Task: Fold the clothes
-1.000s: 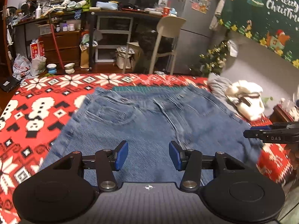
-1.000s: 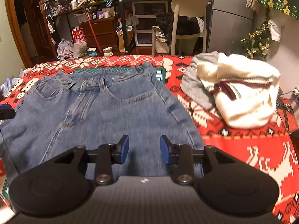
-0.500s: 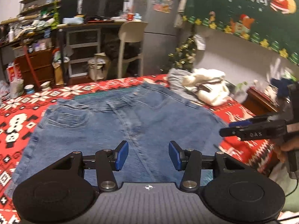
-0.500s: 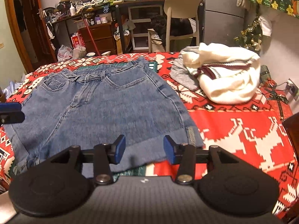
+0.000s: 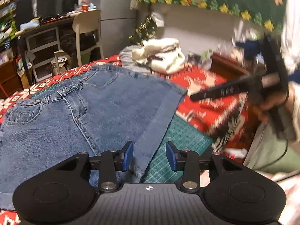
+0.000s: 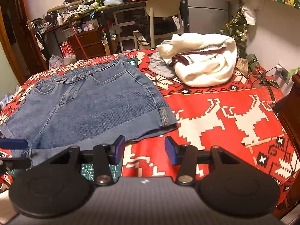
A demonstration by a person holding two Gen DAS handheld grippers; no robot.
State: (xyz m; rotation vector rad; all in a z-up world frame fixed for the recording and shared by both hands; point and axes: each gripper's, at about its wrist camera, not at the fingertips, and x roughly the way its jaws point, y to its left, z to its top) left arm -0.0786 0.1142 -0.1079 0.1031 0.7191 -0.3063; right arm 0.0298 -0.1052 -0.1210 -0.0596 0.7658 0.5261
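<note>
Shorts [image 6: 90,101]: denim, laid flat on the red patterned cloth [image 6: 215,116] of the worktop; waistband at the far edge, cuffed hems at the near edge; long axis across the view, side to side.
Mat [image 5: 178,144]: green, gridded, seen under the near hem.
Left gripper [image 5: 149,156]: jaws held wide, nothing held; poised over the cuffed hem of one leg, contact not discernible.
Right gripper [image 6: 142,151]: jaws held wide, empty; set just before the near hem, over the cloth.
Sweater [image 6: 204,65]: white, heaped beyond the shorts, apart from them.
</note>
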